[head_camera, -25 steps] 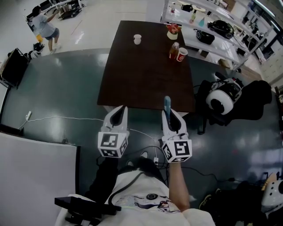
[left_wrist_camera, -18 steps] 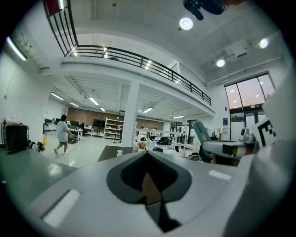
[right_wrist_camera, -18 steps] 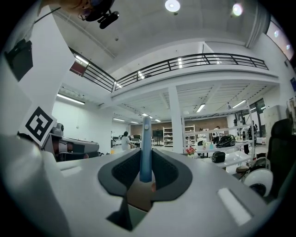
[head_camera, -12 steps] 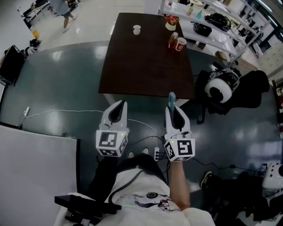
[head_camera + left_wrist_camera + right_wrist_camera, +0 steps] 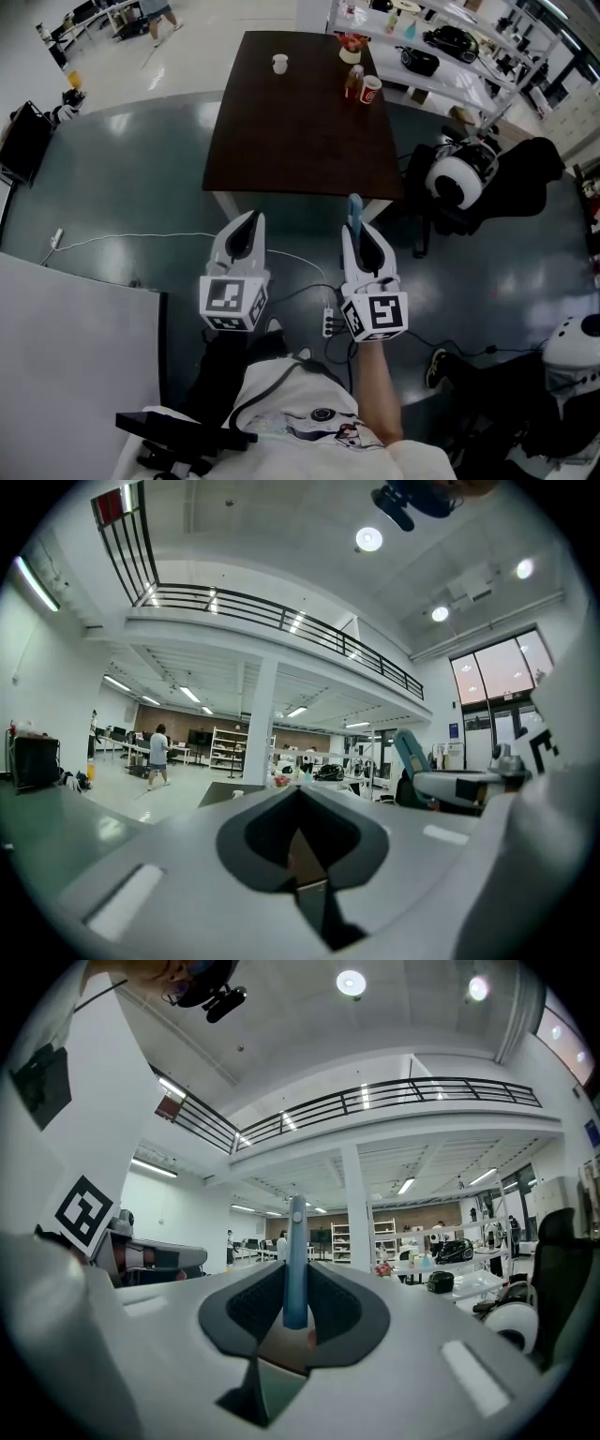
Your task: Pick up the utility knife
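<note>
the right gripper (image 5: 360, 236) pinches the blue utility knife (image 5: 296, 1262) between its jaws. the knife sits edge-on in the grip and juts out past the fingertips, pointing toward the dark brown table (image 5: 300, 141). in the head view the knife is held in the air over the dark floor (image 5: 122, 169), its tip showing against the table's near edge. the left gripper (image 5: 247, 225) hangs beside the right one, about level with it, its jaws pressed together with nothing between them. at the table's far end stand a white cup (image 5: 279, 64), a red paper cup (image 5: 371, 90) and a brown bottle (image 5: 353, 84). a white cable (image 5: 141, 251) trails over the floor at the left.
</note>
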`<action>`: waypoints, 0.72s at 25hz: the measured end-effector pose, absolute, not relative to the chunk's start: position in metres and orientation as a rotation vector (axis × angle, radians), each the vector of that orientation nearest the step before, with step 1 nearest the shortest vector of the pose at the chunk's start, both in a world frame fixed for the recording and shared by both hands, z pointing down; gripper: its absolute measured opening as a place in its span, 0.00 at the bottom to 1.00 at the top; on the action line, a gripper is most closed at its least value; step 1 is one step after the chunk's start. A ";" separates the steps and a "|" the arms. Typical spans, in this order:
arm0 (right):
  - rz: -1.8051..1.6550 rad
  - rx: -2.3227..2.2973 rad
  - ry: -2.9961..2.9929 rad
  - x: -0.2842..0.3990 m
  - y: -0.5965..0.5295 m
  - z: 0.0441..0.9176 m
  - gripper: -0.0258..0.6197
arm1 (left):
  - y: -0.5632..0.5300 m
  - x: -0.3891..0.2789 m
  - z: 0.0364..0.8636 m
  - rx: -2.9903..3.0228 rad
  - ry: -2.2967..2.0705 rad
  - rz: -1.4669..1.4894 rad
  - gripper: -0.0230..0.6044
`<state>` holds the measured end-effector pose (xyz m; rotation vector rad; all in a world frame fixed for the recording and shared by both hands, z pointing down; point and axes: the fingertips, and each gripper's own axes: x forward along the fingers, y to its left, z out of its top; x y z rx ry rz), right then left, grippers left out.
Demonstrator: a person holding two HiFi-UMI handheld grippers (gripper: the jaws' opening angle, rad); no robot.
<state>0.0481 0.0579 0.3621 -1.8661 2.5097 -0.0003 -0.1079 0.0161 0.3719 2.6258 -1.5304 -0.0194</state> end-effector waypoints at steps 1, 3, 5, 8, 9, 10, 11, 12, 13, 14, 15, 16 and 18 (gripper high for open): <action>0.004 -1.857 2.513 0.049 0.063 0.362 0.15 | 0.021 -0.103 0.371 2.629 -1.534 -0.021 0.03; 0.010 -1.842 2.521 0.052 0.077 0.361 0.15 | 0.036 -0.094 0.371 2.636 -1.537 -0.015 0.03; 0.010 -1.830 2.528 0.056 0.091 0.359 0.15 | 0.052 -0.087 0.369 2.641 -1.540 -0.006 0.03; 0.016 -1.807 2.533 0.061 0.111 0.354 0.15 | 0.072 -0.077 0.369 2.637 -1.546 0.009 0.03; 0.020 -1.799 2.537 0.064 0.118 0.354 0.15 | 0.080 -0.073 0.371 2.633 -1.548 0.015 0.03; 0.021 -1.793 2.541 0.066 0.126 0.354 0.15 | 0.088 -0.070 0.373 2.630 -1.548 0.020 0.03; 0.019 -1.787 2.545 0.068 0.134 0.355 0.15 | 0.097 -0.067 0.374 2.626 -1.548 0.025 0.03; 0.015 -1.783 2.547 0.069 0.140 0.355 0.15 | 0.105 -0.065 0.375 2.624 -1.548 0.030 0.03; 0.010 -1.780 2.547 0.070 0.146 0.356 0.15 | 0.111 -0.064 0.375 2.622 -1.549 0.034 0.03; 0.003 -1.778 2.546 0.071 0.151 0.356 0.15 | 0.117 -0.064 0.376 2.620 -1.553 0.038 0.03; -0.005 -1.777 2.545 0.072 0.156 0.357 0.15 | 0.122 -0.064 0.376 2.618 -1.558 0.044 0.03; -0.016 -1.778 2.542 0.073 0.161 0.359 0.15 | 0.127 -0.064 0.377 2.616 -1.561 0.050 0.03; -0.042 -1.783 2.529 0.075 0.170 0.361 0.15 | 0.134 -0.062 0.379 2.620 -1.552 0.063 0.03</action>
